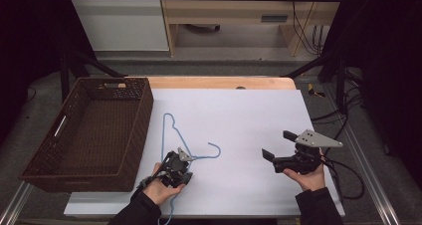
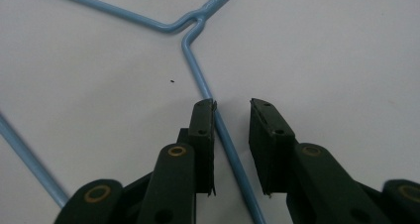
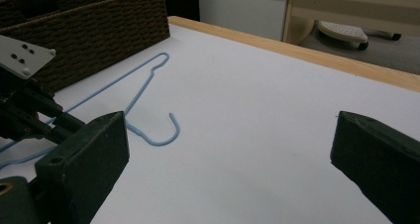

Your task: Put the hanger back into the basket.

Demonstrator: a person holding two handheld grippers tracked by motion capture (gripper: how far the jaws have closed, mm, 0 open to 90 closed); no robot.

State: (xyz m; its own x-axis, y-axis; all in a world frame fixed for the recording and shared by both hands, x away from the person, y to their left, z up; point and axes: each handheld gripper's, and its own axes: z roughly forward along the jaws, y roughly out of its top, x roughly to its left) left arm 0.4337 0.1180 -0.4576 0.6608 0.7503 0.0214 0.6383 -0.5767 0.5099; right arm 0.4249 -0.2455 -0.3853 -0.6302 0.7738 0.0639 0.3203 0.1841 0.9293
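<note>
- At the white-covered worktop [image 1: 239, 115] we see a thin light-blue wire coat hanger [image 1: 171, 135] lying flat, just right of a dark brown woven wicker basket [image 1: 89, 130] that stands at the worktop's left side.
- The hanger's hook [image 1: 215, 150] curls out toward the middle of the worktop, while its long sides run up beside the basket's right wall.
- Our left hand-held gripper [image 1: 177, 169] sits low over the hanger near the neck, at the front of the worktop.
- In the left gripper view, the left hand-held gripper [image 2: 232, 110] has its two black jaws parted a little, standing on either side of one blue wire arm of the hanger [image 2: 198, 75]; the wire lies against the left pad [image 2: 204, 135] and stands clear of the right one, so nothing is clamped.
- The right hand-held gripper [image 1: 276, 145] is held above the worktop's right part, well apart from the hanger, its jaws spread wide and empty.
- From the right gripper view we see the hanger [image 3: 148, 85] across the bare white surface, with the basket [image 3: 99, 30] behind it.
</note>
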